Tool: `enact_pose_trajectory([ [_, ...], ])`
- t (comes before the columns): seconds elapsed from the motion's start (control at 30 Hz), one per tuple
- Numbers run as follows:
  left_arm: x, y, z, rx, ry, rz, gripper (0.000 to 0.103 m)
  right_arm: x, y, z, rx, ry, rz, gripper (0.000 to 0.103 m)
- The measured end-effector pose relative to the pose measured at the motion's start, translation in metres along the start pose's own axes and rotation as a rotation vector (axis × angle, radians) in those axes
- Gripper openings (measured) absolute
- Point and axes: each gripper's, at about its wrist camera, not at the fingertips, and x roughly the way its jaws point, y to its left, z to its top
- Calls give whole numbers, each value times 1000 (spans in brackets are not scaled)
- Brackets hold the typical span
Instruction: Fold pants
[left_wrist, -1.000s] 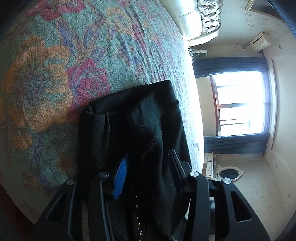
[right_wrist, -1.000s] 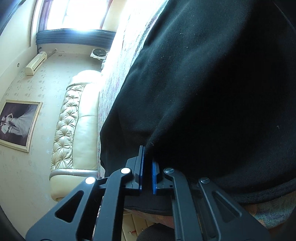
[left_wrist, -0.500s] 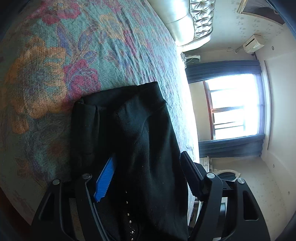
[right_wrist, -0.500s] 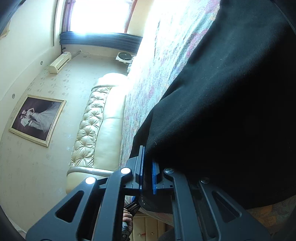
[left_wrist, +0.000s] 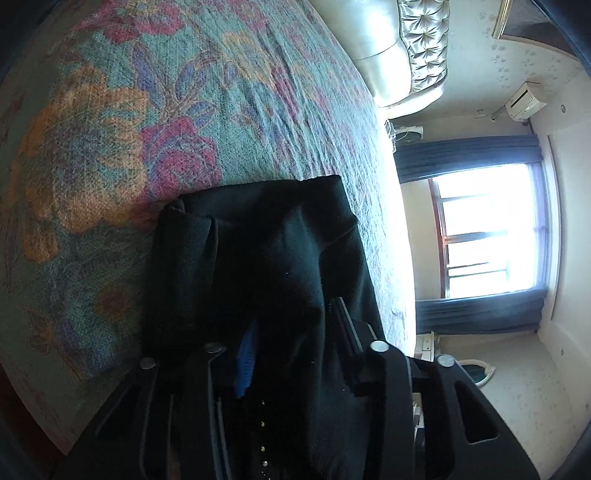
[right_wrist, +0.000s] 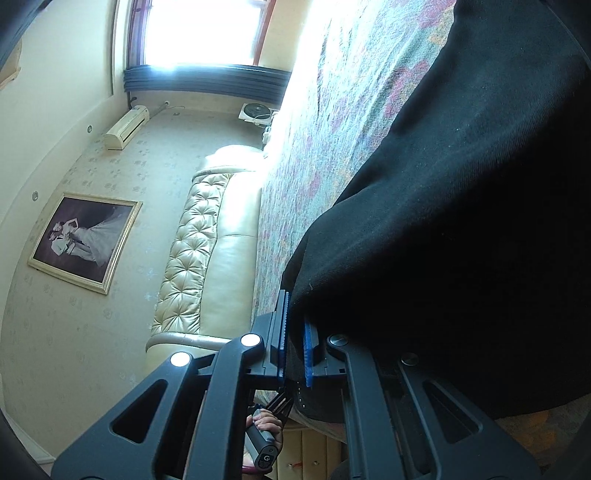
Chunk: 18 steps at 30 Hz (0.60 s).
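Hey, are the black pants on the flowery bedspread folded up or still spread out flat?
Folded. The black fabric pants lie doubled in stacked layers, a compact bundle on the floral bedspread.

The pants (left_wrist: 258, 258) lie on the bedspread (left_wrist: 110, 147) at the bed's near edge, their near end reaching between the fingers of the left gripper (left_wrist: 291, 350). In the right wrist view the right gripper (right_wrist: 295, 350) sits at the pants' near left edge. The headboard (right_wrist: 199, 251) stands at the bed's far end, the window (left_wrist: 491, 232) beyond the bed's right side.
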Motion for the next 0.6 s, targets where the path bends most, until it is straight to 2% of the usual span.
enact_pose_trajectory([
  [0.2, -4, 4, 7, -7, 14, -24, 16, 1, 2, -6, -9, 23, -25, 7],
  [0.4, -38, -15, 24, 18, 2, -111, 16, -13, 18, -20, -63, 69, -11, 7],
  [0.5, -52, -8, 32, 36, 7, -111, 16, -16, 13, -37, -68, 135, -38, 7],
  [0.6, -60, 13, 35, 20, -1, -69, 16, -18, -5, -54, -60, 191, -88, 7],
])
